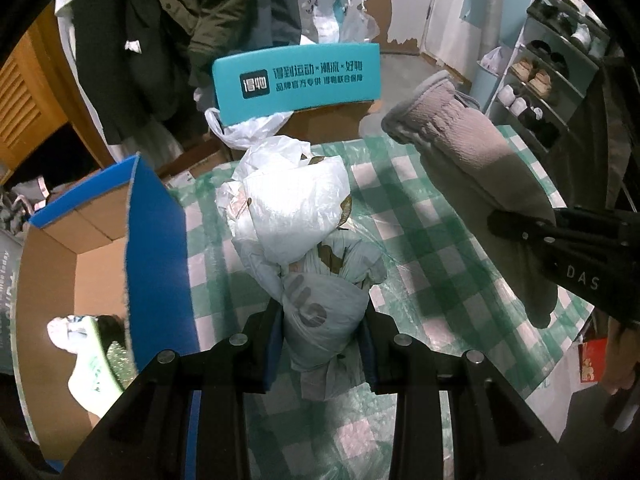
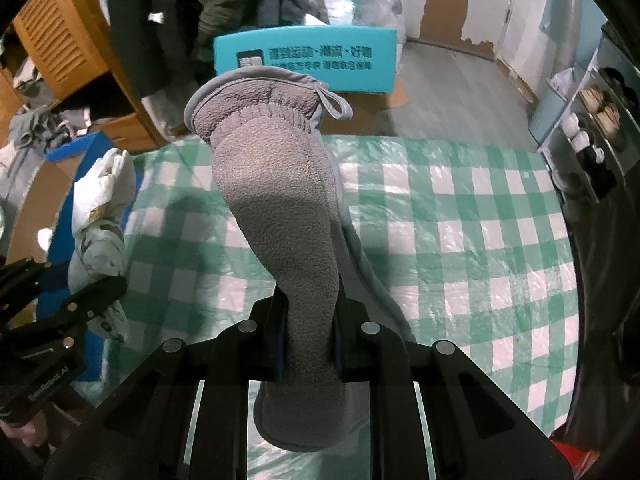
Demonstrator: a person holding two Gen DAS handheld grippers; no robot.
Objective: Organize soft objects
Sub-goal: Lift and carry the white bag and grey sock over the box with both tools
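Gripping: left claw (image 1: 324, 344) clamped on white plastic bag (image 1: 296, 216); right claw (image 2: 308, 344) clamped on grey fleece mitt (image 2: 276, 184). Right claw body lettered "DAS"; teal box (image 1: 296, 80) bears Chinese print.

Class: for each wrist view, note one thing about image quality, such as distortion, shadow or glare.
Left wrist view: fisheye curves the teal box, and the grey fleece mitt shadows the checked cloth. Right wrist view: glare on the cloth's plastic cover; dark vignette at the corners.
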